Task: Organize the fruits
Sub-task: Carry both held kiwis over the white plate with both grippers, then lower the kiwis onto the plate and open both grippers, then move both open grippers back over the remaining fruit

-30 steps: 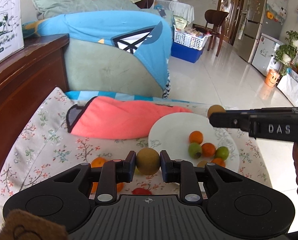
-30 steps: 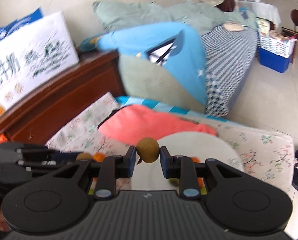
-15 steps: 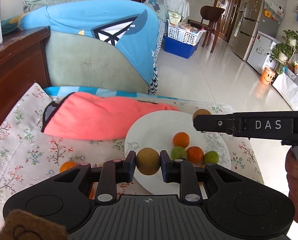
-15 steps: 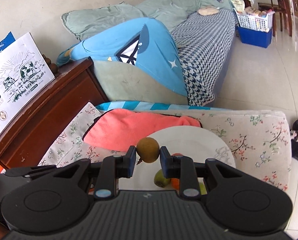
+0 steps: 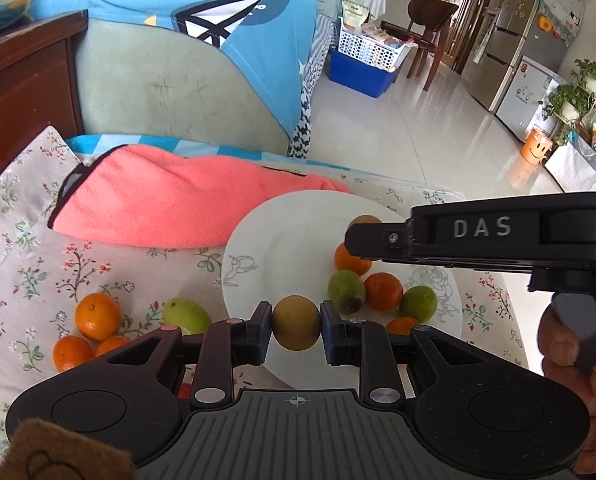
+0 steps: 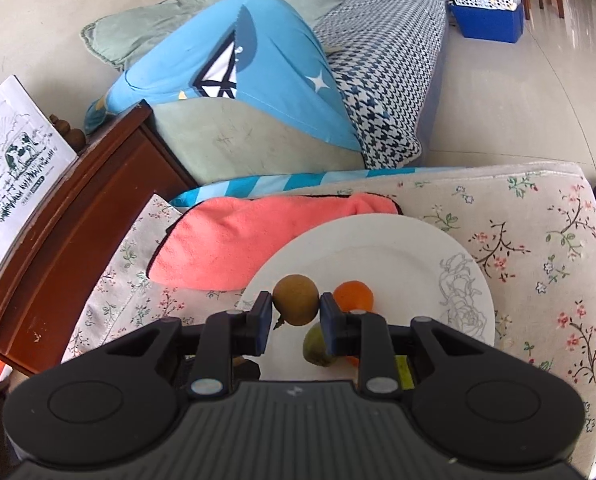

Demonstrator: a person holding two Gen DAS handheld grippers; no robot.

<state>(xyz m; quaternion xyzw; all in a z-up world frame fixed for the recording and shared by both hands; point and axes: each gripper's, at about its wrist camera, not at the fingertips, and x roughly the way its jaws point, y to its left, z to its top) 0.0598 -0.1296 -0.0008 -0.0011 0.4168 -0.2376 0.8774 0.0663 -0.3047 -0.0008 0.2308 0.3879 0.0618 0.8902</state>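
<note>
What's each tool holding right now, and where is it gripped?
Left tool: brown fruit, pinched at its sides. Right tool: another brown fruit, same side grip.

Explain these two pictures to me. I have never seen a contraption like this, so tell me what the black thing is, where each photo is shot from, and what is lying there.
There is no robot here. A person holds a black two-finger gripper in each hand, and each gripper carries a camera that looks along its fingers. One picture is from the left gripper, the other from the right gripper. Each is shut on a small brown round fruit, over a white plate on a flowered cloth. The plate holds oranges and green fruits. More oranges and one green fruit lie loose on the cloth, beside a pink towel.
</note>
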